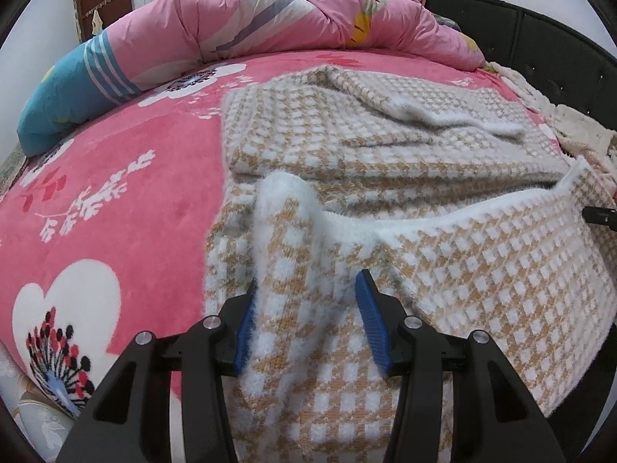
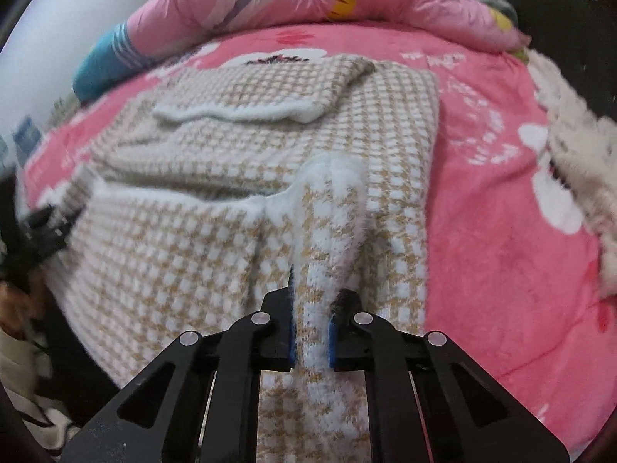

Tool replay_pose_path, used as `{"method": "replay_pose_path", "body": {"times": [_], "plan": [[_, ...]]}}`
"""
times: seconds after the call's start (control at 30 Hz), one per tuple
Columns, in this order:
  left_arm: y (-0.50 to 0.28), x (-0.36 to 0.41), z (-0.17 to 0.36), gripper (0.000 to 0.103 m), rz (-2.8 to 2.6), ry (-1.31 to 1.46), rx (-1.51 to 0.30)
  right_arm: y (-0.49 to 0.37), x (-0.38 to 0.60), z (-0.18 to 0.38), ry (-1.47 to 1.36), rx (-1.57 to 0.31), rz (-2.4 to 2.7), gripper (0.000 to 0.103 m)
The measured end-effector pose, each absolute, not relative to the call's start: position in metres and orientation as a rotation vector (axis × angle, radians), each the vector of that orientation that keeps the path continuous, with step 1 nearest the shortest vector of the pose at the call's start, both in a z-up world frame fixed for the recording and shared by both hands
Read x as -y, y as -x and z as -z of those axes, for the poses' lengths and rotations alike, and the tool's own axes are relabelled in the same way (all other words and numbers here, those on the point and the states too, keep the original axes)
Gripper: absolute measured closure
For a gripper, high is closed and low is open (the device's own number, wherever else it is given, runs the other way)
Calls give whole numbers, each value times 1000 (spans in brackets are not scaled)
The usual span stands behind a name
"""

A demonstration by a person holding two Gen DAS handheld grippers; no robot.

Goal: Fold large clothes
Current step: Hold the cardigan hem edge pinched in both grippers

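The right wrist view is blurred at its left edge, where a dark object [image 2: 36,231] cannot be identified. The sweater's [image 1: 482,270] near hem is cut off by the lower edge.

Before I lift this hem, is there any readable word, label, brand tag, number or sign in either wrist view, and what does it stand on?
None can be read.
White marks on the pink floral plush bedspread, right wrist view: motion-blurred; cannot tell lettering from pattern.
Tan-and-white houndstooth knitted sweater: no label or tag showing.
Pink printed quilt: pictures only.
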State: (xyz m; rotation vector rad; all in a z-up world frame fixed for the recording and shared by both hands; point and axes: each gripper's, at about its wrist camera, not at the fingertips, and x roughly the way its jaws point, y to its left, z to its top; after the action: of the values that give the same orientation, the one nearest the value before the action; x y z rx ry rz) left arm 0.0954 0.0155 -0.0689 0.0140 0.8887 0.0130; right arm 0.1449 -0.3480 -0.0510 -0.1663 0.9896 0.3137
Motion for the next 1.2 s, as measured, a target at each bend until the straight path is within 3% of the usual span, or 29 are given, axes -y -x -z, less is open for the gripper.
{"method": "replay_pose_path", "body": {"times": [0.6, 1.2], "plan": [[-96, -13, 68, 53, -24, -29, -889, -150, 339, 65, 194, -1004, -267, 86], [-94, -8, 68, 51, -56, -56, -882, -132, 323, 61, 230, -984, -247, 85]]}}
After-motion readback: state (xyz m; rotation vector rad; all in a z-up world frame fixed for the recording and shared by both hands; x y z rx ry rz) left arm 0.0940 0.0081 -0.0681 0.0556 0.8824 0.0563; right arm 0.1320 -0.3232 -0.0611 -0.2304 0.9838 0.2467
